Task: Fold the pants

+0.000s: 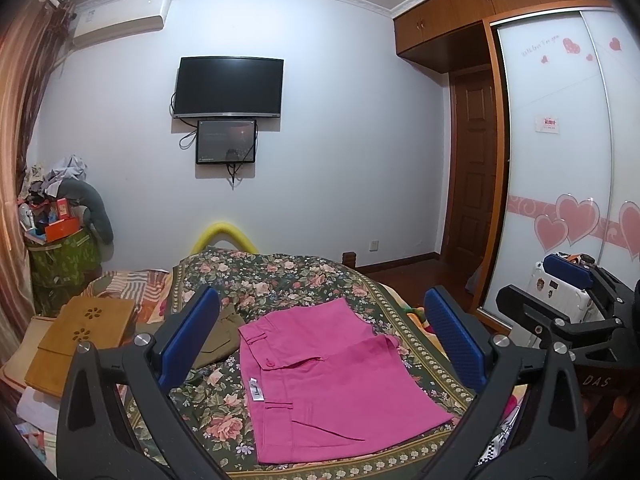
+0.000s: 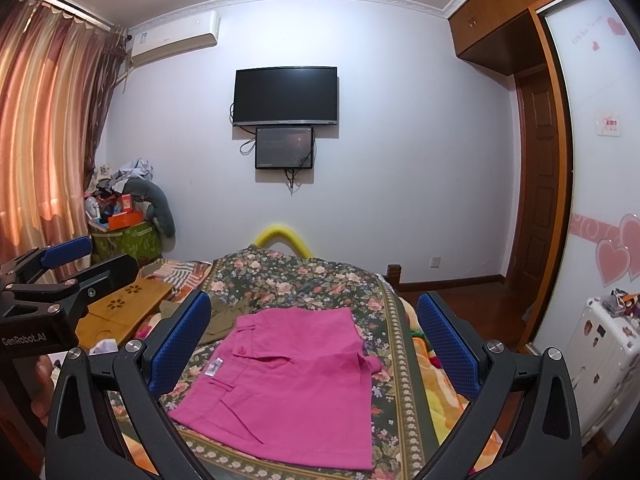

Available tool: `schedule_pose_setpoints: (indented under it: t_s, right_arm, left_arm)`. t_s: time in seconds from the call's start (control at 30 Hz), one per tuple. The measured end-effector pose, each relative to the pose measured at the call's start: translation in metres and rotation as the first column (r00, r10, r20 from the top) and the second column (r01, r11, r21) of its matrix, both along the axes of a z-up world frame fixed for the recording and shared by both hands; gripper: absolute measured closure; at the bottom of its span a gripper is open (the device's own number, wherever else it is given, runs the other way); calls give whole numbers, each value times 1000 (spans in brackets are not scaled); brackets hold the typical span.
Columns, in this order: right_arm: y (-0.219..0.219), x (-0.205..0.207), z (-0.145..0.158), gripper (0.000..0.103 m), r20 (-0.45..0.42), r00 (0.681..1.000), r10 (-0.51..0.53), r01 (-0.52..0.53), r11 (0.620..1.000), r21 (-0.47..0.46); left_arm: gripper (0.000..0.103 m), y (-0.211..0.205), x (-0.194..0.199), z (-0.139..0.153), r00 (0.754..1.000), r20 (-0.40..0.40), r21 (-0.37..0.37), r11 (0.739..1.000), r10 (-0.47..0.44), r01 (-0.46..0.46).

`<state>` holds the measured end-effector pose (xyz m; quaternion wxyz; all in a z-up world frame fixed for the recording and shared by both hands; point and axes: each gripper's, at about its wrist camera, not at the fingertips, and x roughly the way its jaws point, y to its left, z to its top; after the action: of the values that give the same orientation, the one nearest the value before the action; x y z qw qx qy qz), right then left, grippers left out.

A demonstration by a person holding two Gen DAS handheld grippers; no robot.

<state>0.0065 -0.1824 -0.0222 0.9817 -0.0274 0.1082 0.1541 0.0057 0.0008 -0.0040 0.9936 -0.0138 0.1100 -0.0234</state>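
Observation:
Pink pants [image 1: 336, 380] lie folded into a flat rectangle on the floral bedspread [image 1: 280, 276], waistband to the left; they also show in the right wrist view [image 2: 292, 380]. My left gripper [image 1: 320, 344] is open and empty, held above the pants with its blue pads either side. My right gripper [image 2: 316, 344] is open and empty too, above the same pants. The right gripper shows at the right edge of the left wrist view [image 1: 560, 296], and the left gripper shows at the left edge of the right wrist view [image 2: 76, 264].
An olive garment [image 1: 220, 336] lies folded just left of the pants. A wooden lap desk [image 1: 84, 340] sits at the bed's left. A cluttered green basket [image 1: 60, 252] stands in the corner. A white suitcase [image 2: 600, 360] and wardrobe [image 1: 560, 160] are at the right.

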Motion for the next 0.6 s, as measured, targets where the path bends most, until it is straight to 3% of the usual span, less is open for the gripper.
schedule_pose_setpoints:
  t_s: [0.6]
  right_arm:
    - [-5,11,-1,1,-22,1000,-11,11,1000,-5]
  left_arm:
    - [0,3,12,-3,1000,-21,-7,1000,2,-2]
